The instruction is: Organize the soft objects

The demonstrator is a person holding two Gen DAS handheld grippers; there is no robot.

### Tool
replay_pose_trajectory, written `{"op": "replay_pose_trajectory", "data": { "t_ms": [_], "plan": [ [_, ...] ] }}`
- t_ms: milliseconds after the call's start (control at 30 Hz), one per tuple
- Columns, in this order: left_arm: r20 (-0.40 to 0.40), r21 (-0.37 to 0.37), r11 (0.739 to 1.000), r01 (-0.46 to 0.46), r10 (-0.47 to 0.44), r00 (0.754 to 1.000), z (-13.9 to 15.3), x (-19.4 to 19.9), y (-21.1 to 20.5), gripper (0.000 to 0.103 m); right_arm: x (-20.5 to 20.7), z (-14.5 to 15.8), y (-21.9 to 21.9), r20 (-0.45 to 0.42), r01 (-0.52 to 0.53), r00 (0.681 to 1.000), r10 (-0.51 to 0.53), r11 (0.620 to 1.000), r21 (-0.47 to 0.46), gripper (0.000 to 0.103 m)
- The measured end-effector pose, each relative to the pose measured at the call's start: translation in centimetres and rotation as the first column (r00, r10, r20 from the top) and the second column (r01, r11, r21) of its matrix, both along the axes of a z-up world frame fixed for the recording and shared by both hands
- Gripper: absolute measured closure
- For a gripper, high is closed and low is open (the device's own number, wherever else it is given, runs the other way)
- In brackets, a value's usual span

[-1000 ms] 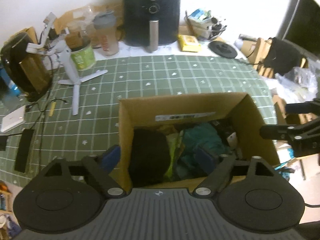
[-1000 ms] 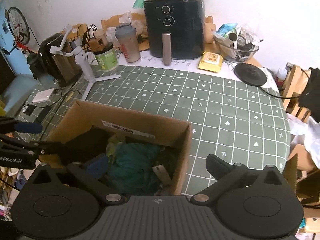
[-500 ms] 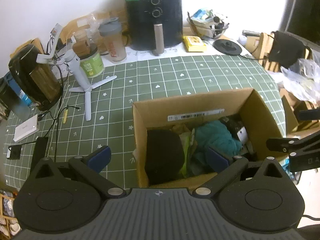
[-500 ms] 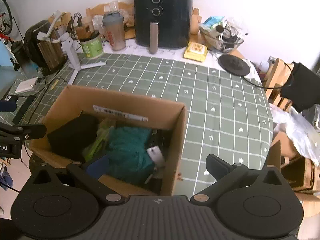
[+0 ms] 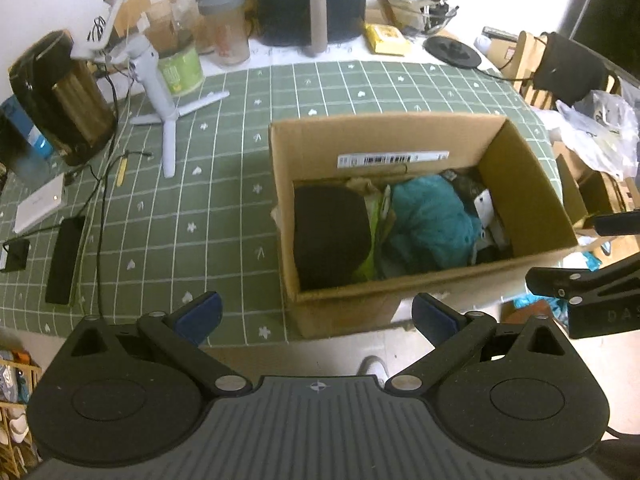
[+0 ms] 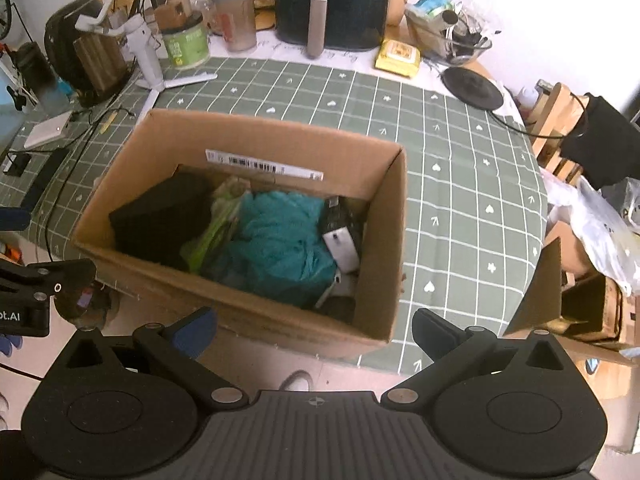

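Left wrist view: the box [image 5: 400, 308] sits at the near edge of the table [image 5: 224, 208], and the soft things lie inside it, a black bundle [image 5: 330, 236] at the left end, a strip of lime-green cloth [image 5: 372, 240] pressed beside it, and a teal knit [image 5: 432, 224] in the middle, with a white tag [image 5: 484, 206] and some darker items toward the right wall. These look light and limp, so I judge each would sag and trail once lifted, and could snag a neighbour on the way out; the teal knit, lying on top and bunched high, seems the easiest to pinch, best at a thick fold near its crown rather than a loose edge. The black bundle looks denser and may need a grip across its rounded top. The left claw [image 5: 316, 312] hangs short of the box's near wall, spread wide, holding and touching nothing. In the right wrist view the right claw [image 6: 314, 326] is likewise spread wide and empty, poised just before the near wall of the box [image 6: 256, 312], with the teal knit [image 6: 280, 236] ahead of it.
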State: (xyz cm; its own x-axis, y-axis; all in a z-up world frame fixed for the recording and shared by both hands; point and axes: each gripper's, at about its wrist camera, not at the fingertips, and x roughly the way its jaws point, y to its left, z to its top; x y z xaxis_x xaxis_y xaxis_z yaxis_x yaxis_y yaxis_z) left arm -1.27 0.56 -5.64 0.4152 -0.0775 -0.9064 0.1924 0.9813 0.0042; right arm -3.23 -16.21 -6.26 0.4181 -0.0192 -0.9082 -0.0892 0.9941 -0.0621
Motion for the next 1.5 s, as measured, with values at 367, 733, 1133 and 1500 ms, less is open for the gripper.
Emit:
{"op": "replay_pose_trajectory", "data": {
  "t_ms": [367,733,1133,1500],
  "plan": [
    [-0.070,-0.020,1.000,0.009,-0.011,0.998,-1.4,-0.9,0.5,0.000,-0.7,-0.8,0.6,-0.040,0.030,0.999,-0.031,1.000,-0.006,0.000],
    [-0.091,-0.027,0.999,0.018,-0.021,0.996,-1.9,-0.7,0.8,0.000,-1.0,-1.2,0.9,-0.056,0.048,0.997,-0.048,0.999,-0.005,0.000],
    [-0.108,-0.010,1.000,0.002,-0.003,0.994,-1.9,-0.3,0.4,0.000,-0.8,-1.0,0.4,-0.055,0.058,0.997,-0.058,0.998,0.007,0.000],
    [-0.118,0.019,1.000,-0.019,0.021,0.993,-1.8,0.0,-0.2,0.000,-0.7,-0.9,-0.2,-0.050,0.048,0.998,-0.047,0.999,0.020,0.000]
  ]
}}
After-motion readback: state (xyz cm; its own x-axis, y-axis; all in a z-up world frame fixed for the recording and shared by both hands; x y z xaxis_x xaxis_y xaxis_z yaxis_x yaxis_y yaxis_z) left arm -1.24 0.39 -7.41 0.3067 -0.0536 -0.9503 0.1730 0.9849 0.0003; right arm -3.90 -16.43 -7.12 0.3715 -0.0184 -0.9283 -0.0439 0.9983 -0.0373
